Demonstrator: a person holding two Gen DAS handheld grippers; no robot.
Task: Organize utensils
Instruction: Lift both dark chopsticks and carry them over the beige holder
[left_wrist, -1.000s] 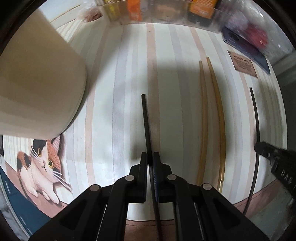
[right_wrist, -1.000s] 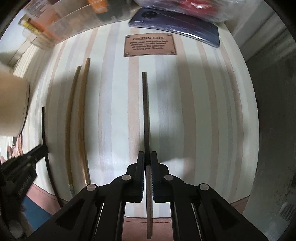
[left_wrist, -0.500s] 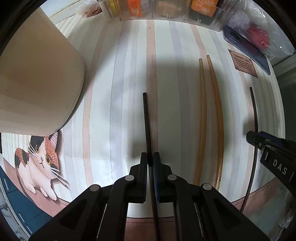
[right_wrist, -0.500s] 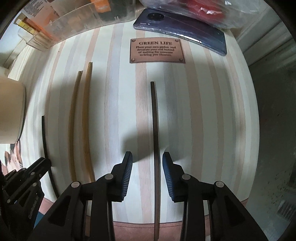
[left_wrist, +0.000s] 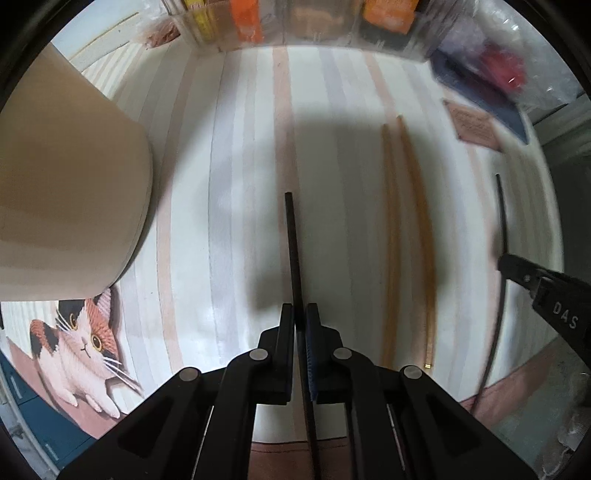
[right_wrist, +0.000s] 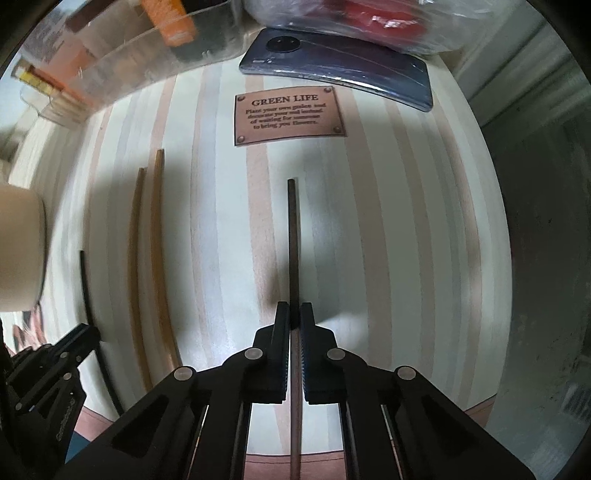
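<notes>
My left gripper is shut on a black chopstick that points away over the striped mat. My right gripper is shut on a dark brown chopstick that also points away. In the left wrist view the right gripper shows at the right edge with its chopstick. In the right wrist view the left gripper shows at the lower left with its black chopstick. Two light wooden chopsticks lie side by side on the mat between the grippers; they also show in the right wrist view.
A large cream cup stands at the left. A clear organizer with packets runs along the back. A dark phone and a plastic bag lie at the back right. A "GREEN LIFE" label is on the mat. A cat picture is at the lower left.
My right gripper opened about half a second ago and has shut again on the dark brown chopstick. The left gripper kept its grip on the black chopstick and shifted slightly.
</notes>
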